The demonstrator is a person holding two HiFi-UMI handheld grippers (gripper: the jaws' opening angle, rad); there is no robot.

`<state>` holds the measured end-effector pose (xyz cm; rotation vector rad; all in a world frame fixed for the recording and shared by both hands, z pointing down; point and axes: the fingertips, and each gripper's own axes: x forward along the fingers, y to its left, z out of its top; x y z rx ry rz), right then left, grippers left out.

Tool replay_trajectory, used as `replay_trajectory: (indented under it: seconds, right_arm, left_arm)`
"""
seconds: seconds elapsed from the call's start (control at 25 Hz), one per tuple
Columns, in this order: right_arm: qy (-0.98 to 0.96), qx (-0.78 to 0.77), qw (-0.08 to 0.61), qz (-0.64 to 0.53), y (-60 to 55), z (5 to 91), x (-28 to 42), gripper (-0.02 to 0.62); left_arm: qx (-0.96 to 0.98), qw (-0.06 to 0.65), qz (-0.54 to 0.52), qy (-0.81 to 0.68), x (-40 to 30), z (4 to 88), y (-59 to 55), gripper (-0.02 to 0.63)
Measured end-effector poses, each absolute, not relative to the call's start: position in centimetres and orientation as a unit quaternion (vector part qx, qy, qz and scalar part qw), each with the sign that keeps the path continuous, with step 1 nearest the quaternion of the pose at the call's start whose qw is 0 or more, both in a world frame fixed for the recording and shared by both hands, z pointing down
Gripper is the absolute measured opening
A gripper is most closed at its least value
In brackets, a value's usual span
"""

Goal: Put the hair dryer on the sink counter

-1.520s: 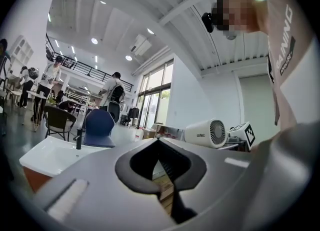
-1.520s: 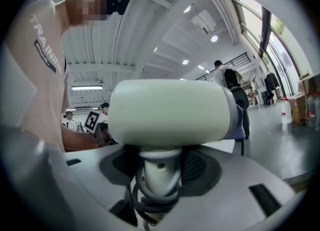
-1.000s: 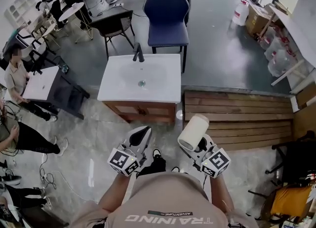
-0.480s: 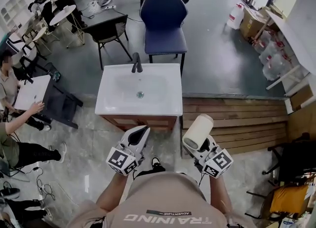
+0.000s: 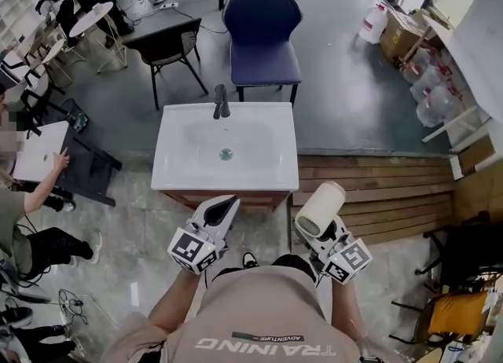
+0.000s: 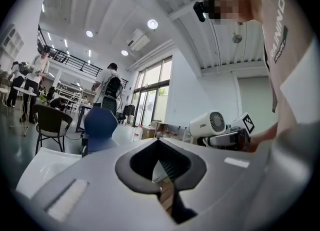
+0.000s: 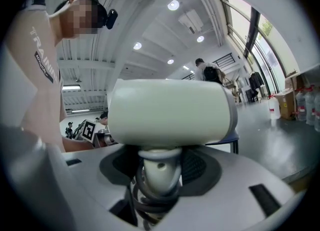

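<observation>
The white sink counter [image 5: 179, 166] with a black faucet [image 5: 221, 100] stands straight ahead on the floor. My right gripper [image 5: 321, 232] is shut on the handle of a cream hair dryer [image 5: 318, 207], held in the air just short of the counter's near right corner. In the right gripper view the dryer's barrel [image 7: 170, 112] lies across the top, its cord-wrapped handle [image 7: 159, 172] clamped between the jaws. My left gripper [image 5: 222, 210] hovers near the counter's front edge, shut with nothing in it; from it the dryer [image 6: 212, 124] shows at the right.
A blue chair [image 5: 262, 20] stands behind the sink, a black chair [image 5: 165, 43] to its left. A slatted wooden platform [image 5: 377, 188] lies right of the sink. People sit and stand along the left. Water jugs [image 5: 375, 20] and boxes line the right wall.
The sink counter has drawn nearer to both grippers as the person stepped forward. The right gripper still holds the hair dryer; the left stays shut.
</observation>
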<state>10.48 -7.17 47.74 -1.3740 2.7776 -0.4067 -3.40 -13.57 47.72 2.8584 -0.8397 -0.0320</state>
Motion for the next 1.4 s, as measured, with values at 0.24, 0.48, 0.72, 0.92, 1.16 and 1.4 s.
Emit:
replay_trajectory:
  seconds: [0.24,0.48,0.72,0.92,1.16,1.4]
  right_arm:
    - [0.888,-0.438,-0.001,-0.139,-8.9,48.3,11.5,0.218]
    - [0.894,-0.424,0.003,-0.144,-12.6,48.9,12.4,0.218]
    - [0.906,-0.398,0.006,-0.142,-17.5,48.8,14.5,0.218]
    - [0.914,-0.381,0.005,-0.141,-21.6,48.9,16.8,0.218]
    - [0.917,-0.366,-0.007,-0.157,-25.1,50.6,19.0,0.218]
    - [0.919,-0.354,-0.022,-0.171,-27.6,52.2,19.5,0.218]
  left_arm:
    - [0.954,0.086,-0.009,-0.287,-2.9,48.0,-15.9,0.008]
    - [0.947,0.09,-0.003,-0.307,-2.5,48.6,-18.8,0.008]
    - [0.939,0.085,0.001,-0.332,-0.8,48.1,-22.5,0.008]
    - [0.936,0.073,0.001,-0.344,1.6,47.3,-26.0,0.008]
    - [0.929,0.075,0.004,-0.362,4.0,47.1,-28.9,0.008]
    - [0.924,0.077,0.018,-0.374,5.3,47.6,-30.8,0.008]
